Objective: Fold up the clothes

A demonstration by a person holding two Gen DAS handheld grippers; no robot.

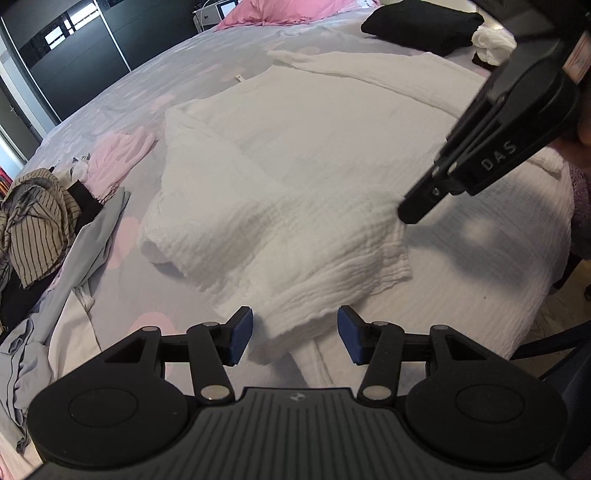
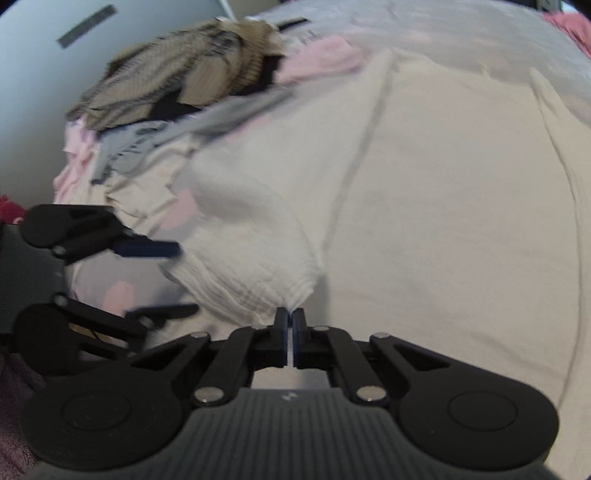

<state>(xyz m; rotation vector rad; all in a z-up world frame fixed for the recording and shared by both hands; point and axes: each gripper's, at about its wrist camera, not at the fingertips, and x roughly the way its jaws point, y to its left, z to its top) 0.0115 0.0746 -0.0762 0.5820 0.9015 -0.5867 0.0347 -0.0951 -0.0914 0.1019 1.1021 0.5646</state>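
A white crinkled garment [image 1: 303, 177] lies spread on the bed, with one part folded over toward its middle. My left gripper [image 1: 295, 334] is open, its blue pads on either side of the folded part's near corner, just above the cloth. My right gripper [image 2: 293, 328] is shut on the corner of the folded white cloth [image 2: 258, 266]. In the left wrist view the right gripper [image 1: 413, 214] comes down from the upper right onto the fold's edge. The left gripper [image 2: 162, 277] shows open at the left of the right wrist view.
A pile of clothes lies at the bed's left: a tan striped shirt [image 1: 37, 221], a grey garment [image 1: 85, 251] and a pink one [image 1: 118, 155]. A folded black garment [image 1: 424, 26] and a white bundle [image 1: 493, 42] sit at the far right. A pink pillow [image 1: 273, 13] lies at the head.
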